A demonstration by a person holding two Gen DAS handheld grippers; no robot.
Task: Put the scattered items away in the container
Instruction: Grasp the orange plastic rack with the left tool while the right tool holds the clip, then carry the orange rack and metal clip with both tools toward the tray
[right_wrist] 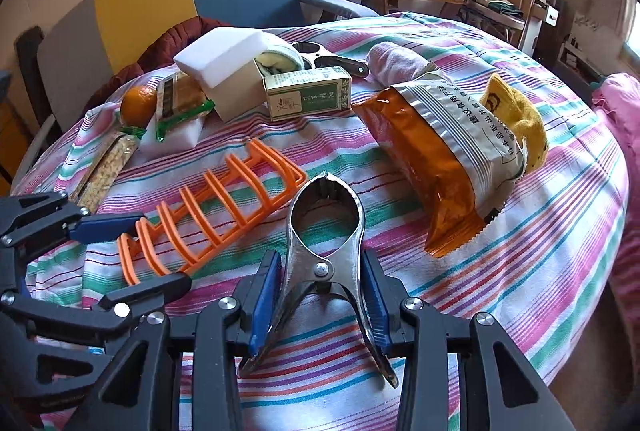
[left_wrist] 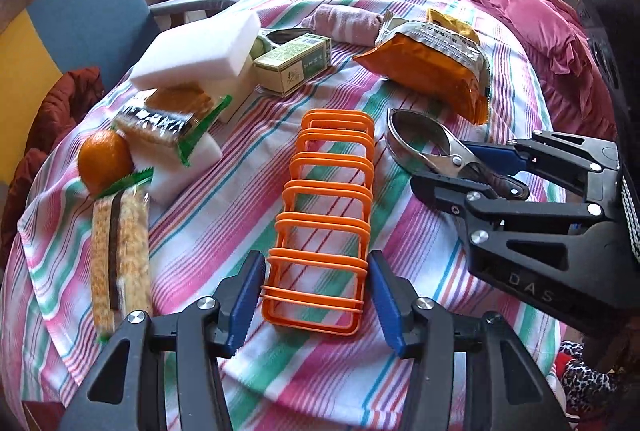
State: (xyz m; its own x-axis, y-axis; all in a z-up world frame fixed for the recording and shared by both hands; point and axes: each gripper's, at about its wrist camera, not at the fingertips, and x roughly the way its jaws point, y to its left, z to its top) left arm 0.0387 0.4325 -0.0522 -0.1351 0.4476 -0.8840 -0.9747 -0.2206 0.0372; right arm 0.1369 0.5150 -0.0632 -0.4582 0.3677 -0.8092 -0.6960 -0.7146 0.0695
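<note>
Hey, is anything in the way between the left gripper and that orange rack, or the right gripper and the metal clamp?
Nothing visible blocks either. The left gripper is open, its fingers already straddling the near end of the orange rack. The right gripper is open, its fingers flanking the metal clamp handles.

Left gripper [left_wrist: 314, 301] and right gripper [right_wrist: 320, 301], matte black angular linkage arms, round silver screws at the joints, blue ribbed fingers [left_wrist: 244, 301], embossed "DAS" lettering behind the right's fingers
</note>
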